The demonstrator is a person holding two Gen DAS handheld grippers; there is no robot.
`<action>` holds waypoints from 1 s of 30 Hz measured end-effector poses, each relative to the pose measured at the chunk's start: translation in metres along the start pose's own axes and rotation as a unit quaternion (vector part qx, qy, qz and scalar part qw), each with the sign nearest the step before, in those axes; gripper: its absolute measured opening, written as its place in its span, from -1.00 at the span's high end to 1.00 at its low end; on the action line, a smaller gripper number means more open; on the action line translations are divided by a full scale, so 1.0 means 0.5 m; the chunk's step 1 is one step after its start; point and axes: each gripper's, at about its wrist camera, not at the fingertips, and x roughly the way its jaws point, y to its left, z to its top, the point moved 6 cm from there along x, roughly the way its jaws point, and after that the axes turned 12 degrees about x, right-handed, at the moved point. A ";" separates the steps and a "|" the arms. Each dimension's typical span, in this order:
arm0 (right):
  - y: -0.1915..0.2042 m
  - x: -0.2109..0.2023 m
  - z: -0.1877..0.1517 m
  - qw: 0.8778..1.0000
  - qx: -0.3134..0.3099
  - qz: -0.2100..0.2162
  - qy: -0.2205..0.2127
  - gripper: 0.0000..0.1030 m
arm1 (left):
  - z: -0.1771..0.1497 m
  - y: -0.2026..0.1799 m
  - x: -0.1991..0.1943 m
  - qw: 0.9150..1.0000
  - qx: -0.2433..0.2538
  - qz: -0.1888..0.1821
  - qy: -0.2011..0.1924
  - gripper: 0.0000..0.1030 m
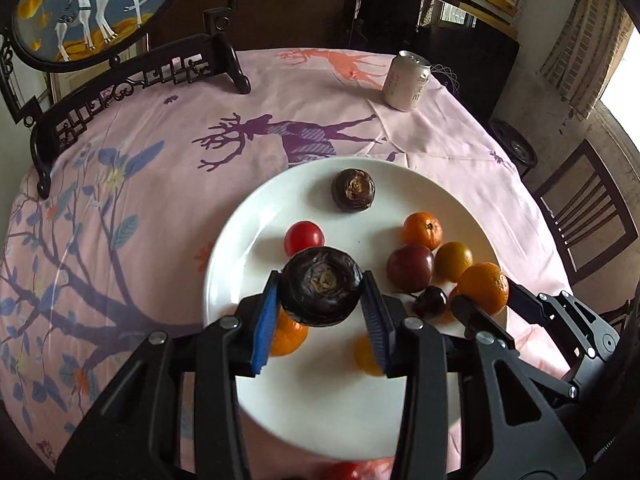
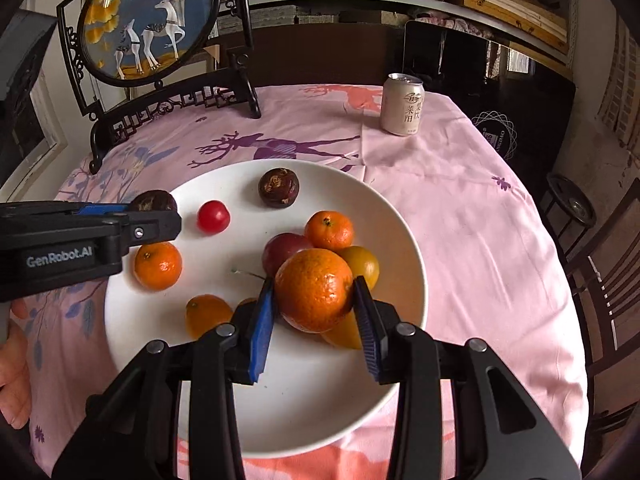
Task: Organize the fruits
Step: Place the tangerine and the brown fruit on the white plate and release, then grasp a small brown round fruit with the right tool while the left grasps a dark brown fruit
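Note:
A white plate (image 1: pixel 248 240) (image 2: pixel 400 232) holds several fruits. My left gripper (image 1: pixel 320 292) is shut on a dark brown water chestnut (image 1: pixel 320 286) above the plate's left side; it also shows in the right wrist view (image 2: pixel 154 201). My right gripper (image 2: pixel 314 292) is shut on a tangerine (image 2: pixel 314 290), held above the plate's right side, seen too in the left wrist view (image 1: pixel 484 286). On the plate lie a second chestnut (image 2: pixel 279 187), a red cherry tomato (image 2: pixel 213 216), tangerines (image 2: pixel 158 266), a purple fruit (image 2: pixel 282 250) and yellow fruits (image 2: pixel 206 314).
A round table with a pink deer-print cloth (image 2: pixel 480 220) carries the plate. A drink can (image 2: pixel 402 104) stands at the back right. A dark wooden stand with a round deer picture (image 2: pixel 148 20) stands at the back left. Chairs (image 2: pixel 608 264) are to the right.

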 end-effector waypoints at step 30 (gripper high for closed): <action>0.028 -0.154 -0.108 0.999 0.003 0.044 -0.017 -0.31 | -0.425 0.097 -0.234 0.995 -0.082 0.022 -0.056 -0.49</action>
